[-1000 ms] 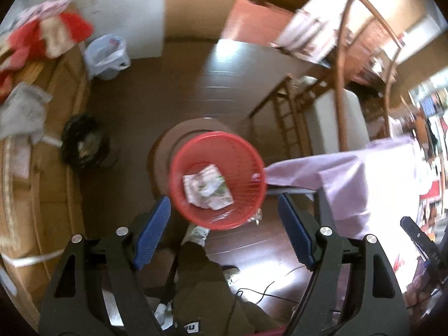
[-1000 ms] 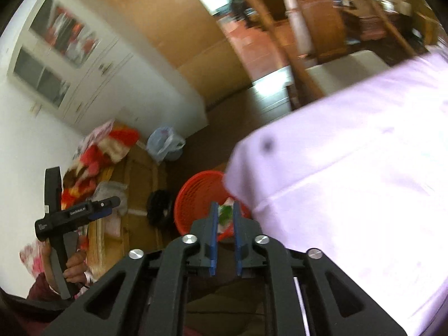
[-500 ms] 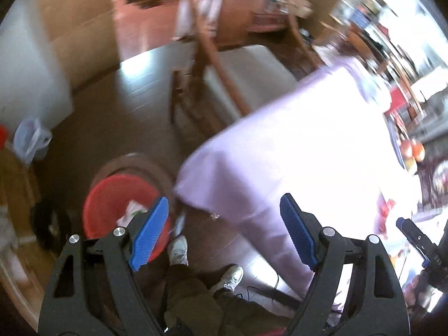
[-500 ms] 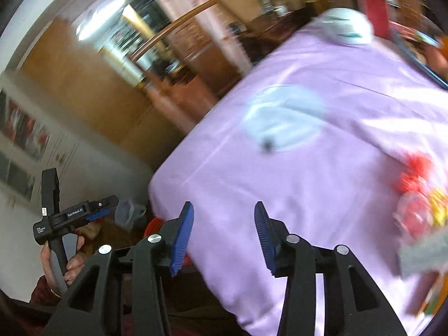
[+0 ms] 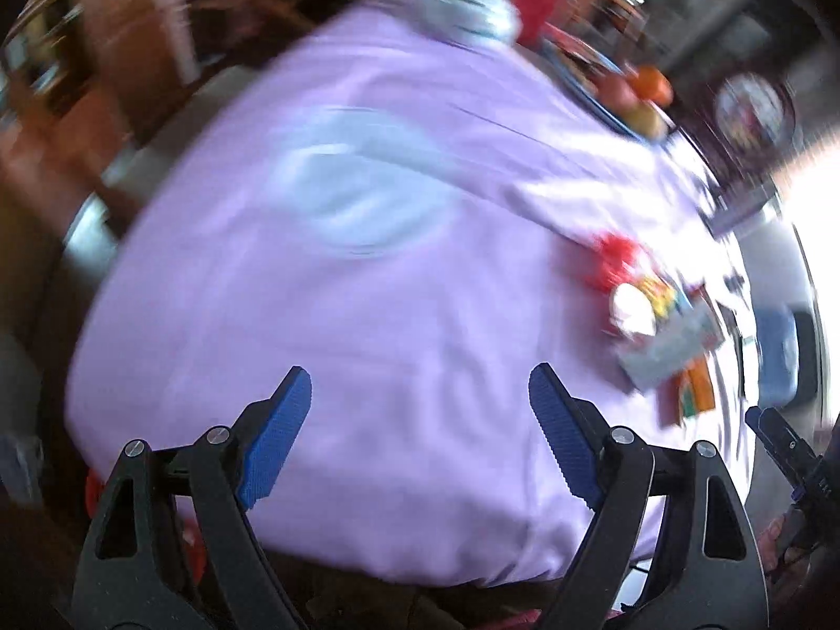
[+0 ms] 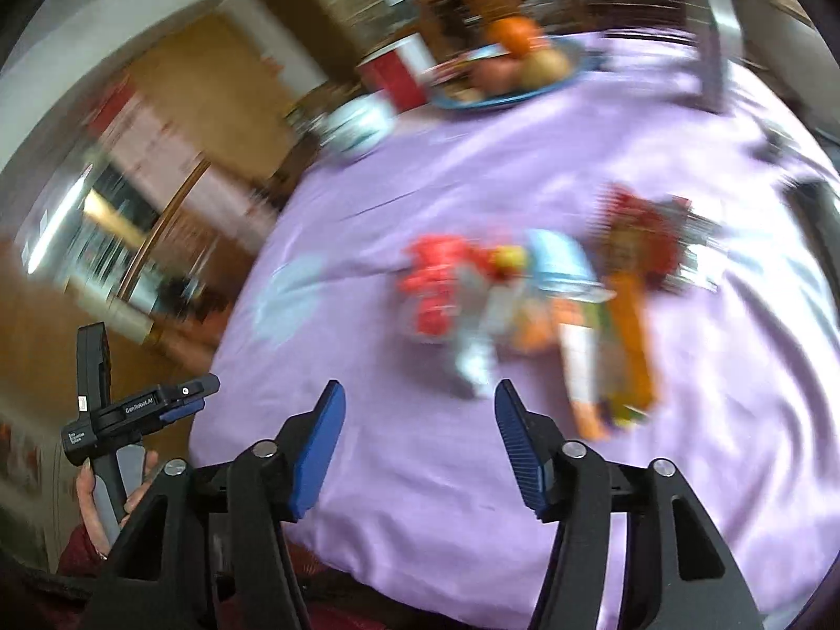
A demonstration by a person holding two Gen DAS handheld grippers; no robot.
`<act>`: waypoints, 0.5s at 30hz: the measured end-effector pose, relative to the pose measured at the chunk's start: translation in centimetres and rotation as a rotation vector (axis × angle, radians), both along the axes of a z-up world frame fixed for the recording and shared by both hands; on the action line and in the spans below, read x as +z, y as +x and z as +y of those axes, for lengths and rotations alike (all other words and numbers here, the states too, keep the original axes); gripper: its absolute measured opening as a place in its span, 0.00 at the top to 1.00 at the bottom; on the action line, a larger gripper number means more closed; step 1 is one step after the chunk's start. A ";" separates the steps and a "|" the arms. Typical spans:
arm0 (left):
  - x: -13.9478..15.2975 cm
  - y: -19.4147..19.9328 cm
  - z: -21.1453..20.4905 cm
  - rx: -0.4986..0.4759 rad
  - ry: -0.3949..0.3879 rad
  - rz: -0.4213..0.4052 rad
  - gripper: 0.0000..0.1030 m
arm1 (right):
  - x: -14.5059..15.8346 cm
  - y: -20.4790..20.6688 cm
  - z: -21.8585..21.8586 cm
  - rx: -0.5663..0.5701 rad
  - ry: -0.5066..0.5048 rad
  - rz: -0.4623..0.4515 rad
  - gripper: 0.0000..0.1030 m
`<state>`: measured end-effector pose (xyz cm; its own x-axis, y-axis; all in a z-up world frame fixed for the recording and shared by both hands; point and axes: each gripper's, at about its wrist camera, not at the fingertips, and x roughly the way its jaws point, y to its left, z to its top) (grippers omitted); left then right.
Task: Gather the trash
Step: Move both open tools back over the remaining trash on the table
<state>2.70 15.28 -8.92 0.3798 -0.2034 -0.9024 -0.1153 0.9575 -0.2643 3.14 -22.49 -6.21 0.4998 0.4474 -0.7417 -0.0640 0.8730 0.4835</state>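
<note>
Wrappers (image 6: 530, 310) now lie at 12 o'clock ahead of the right gripper (image 6: 415, 441); its empty jaws are opening after leaving the basket, the left gripper (image 5: 420, 436) also widening, so another pickup looks due

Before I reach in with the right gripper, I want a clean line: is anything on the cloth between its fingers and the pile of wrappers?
Nothing visible does. Only bare purple tablecloth lies between the empty, opening right gripper and the blurred pile of wrappers.
</note>
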 end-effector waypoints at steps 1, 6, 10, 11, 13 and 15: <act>-0.1 0.6 -1.5 -0.038 0.003 0.002 0.20 | -0.3 -0.7 -1.4 -0.046 0.004 0.006 0.41; -0.9 3.1 -8.5 -0.224 0.007 0.012 0.20 | -1.9 -3.0 -6.2 -0.203 0.032 0.034 0.39; -1.2 4.5 -14.0 -0.368 0.002 0.010 0.20 | -2.1 -4.2 -8.7 -0.285 0.026 0.027 0.38; -1.2 4.7 -15.0 -0.395 -0.001 0.009 0.19 | -1.9 -4.3 -8.9 -0.297 0.022 0.025 0.36; -1.3 5.2 -17.5 -0.452 -0.003 0.004 0.18 | -1.8 -4.8 -9.7 -0.323 0.013 0.022 0.34; -1.8 5.7 -19.6 -0.497 0.001 0.004 0.17 | -1.9 -5.1 -10.7 -0.350 0.003 0.026 0.34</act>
<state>8.38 -4.34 -10.67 0.2341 -0.3582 -0.9038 0.3540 0.8972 -0.2639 -1.95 -33.20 -8.11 0.6041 0.2540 -0.7554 0.2518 0.8384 0.4833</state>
